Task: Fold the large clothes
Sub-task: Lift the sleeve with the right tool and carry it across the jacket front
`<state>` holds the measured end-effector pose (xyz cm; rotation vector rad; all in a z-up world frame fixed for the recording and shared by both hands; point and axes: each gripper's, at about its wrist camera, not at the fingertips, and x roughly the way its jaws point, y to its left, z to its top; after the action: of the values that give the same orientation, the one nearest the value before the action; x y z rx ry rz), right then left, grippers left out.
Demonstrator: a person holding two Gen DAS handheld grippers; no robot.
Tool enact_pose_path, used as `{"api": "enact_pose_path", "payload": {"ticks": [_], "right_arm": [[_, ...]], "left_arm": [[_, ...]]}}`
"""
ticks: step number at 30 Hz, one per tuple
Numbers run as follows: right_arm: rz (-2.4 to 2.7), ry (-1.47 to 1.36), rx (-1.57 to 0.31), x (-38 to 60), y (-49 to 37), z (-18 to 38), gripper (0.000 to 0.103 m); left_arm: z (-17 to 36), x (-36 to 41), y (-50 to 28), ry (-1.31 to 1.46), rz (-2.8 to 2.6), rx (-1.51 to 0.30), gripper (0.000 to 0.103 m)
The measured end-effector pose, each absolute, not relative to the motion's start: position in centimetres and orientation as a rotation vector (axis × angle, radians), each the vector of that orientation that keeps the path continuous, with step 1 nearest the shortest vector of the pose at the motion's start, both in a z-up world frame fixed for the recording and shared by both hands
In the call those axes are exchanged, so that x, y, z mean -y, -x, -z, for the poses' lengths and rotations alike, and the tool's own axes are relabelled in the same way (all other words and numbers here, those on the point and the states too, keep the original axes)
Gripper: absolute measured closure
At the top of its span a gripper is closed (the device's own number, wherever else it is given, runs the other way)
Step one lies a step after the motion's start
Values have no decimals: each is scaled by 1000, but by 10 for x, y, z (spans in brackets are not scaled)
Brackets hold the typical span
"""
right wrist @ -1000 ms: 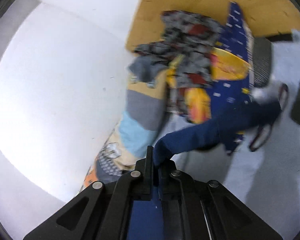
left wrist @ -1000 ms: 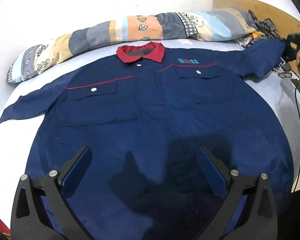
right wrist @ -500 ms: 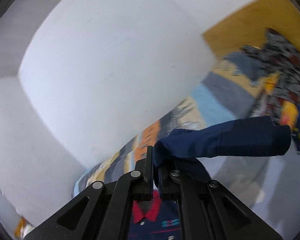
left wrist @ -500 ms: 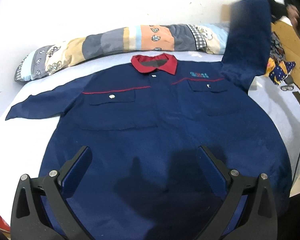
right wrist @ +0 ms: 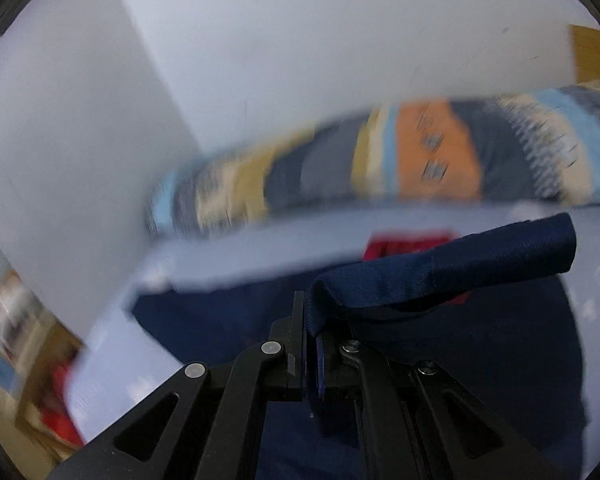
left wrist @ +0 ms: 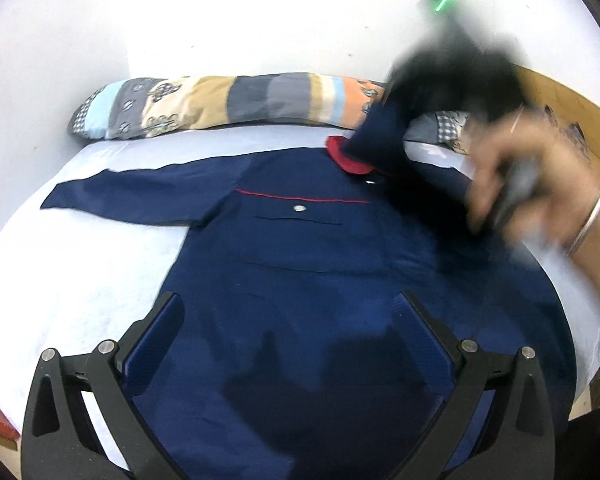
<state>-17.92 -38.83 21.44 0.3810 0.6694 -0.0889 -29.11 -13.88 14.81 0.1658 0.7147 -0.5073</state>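
White-sheeted bed (left wrist: 100,272) against white wall, patchwork pillow (left wrist: 228,106) behind; right claw (right wrist: 310,344) clenched on jacket sleeve (right wrist: 480,268), left claw (left wrist: 290,320) released.

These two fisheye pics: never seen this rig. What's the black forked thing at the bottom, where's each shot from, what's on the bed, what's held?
No robot here: a person carries a handheld two-finger claw in each hand, with a camera on each looking along its fingers. The left view shows the open left claw over a navy blue work jacket with a red collar, spread on a bed with a pale blue sheet; a patchwork quilt roll lies behind. The blurred hand carries the right claw. The right view shows that right claw shut on the jacket's sleeve cuff, lifted over the collar.
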Motion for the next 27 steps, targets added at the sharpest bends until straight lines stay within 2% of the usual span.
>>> {"api": "enact_pose_path", "payload": {"ticks": [3, 6, 8, 10, 11, 13, 15, 17, 20, 27], "right_arm": [[120, -201, -866, 336, 147, -129, 100], [143, 22, -972, 287, 144, -75, 96], [187, 219, -964, 258, 146, -65, 89], [215, 445, -946, 229, 151, -59, 76], [219, 517, -944, 223, 151, -56, 66], [210, 702, -922, 202, 161, -52, 58], [167, 754, -918, 194, 169, -53, 45], [124, 793, -931, 190, 182, -52, 41], [28, 672, -970, 192, 190, -62, 41], [-14, -142, -938, 299, 175, -118, 41]], "left_arm": [[-146, 129, 283, -136, 492, -744, 0], [-147, 124, 280, -113, 490, -747, 0], [-149, 120, 280, -109, 488, -734, 0], [-152, 114, 282, -106, 478, -720, 0], [-154, 111, 281, -96, 472, -713, 0], [-157, 103, 280, -72, 464, -703, 0], [-160, 94, 277, -52, 448, -690, 0], [-162, 84, 272, -30, 430, -686, 0], [-162, 73, 268, -11, 399, -688, 0], [-155, 57, 258, 20, 349, -719, 0]]}}
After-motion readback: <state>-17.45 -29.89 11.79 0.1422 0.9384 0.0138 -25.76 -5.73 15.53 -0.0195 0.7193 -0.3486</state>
